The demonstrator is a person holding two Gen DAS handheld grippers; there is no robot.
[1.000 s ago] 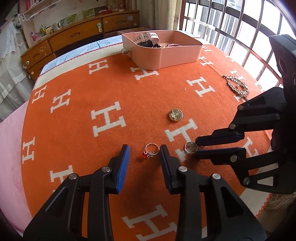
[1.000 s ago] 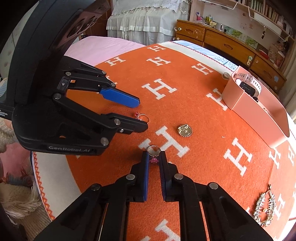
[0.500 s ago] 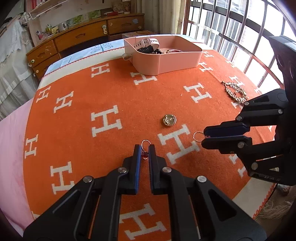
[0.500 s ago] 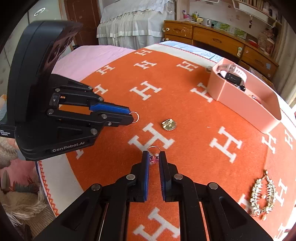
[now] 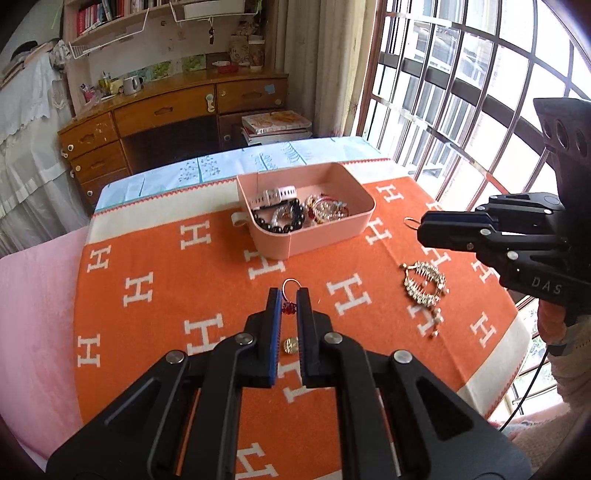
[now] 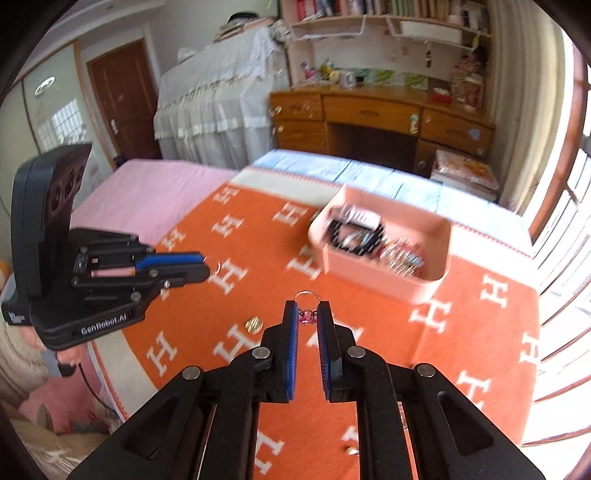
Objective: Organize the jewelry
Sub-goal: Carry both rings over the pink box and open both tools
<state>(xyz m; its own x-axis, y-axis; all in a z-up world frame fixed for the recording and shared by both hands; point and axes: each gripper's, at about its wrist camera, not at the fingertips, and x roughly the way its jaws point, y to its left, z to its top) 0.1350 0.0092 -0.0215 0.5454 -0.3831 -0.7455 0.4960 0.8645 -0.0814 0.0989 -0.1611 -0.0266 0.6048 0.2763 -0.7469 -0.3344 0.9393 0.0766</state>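
You are holding a ring in each gripper, up in the air on the near side of the pink tray point(image 5: 332, 236). Your left gripper point(image 5: 289, 308) fingers are pinching the red-stone ring point(image 5: 289, 298). Your right gripper point(image 6: 307, 319) fingers are pinching the pink-stone ring point(image 6: 307, 310). Keep squeezing gently; the thin round wire bands are slippery. Carry both over the smooth tray, then let go low above the shiny beads

Place: home bedroom | Evidence: bed under an orange blanket point(image 5: 155, 258); wooden desk point(image 5: 166, 110); bookshelves point(image 6: 369, 11); barred window point(image 5: 461, 92); door point(image 6: 122, 99)
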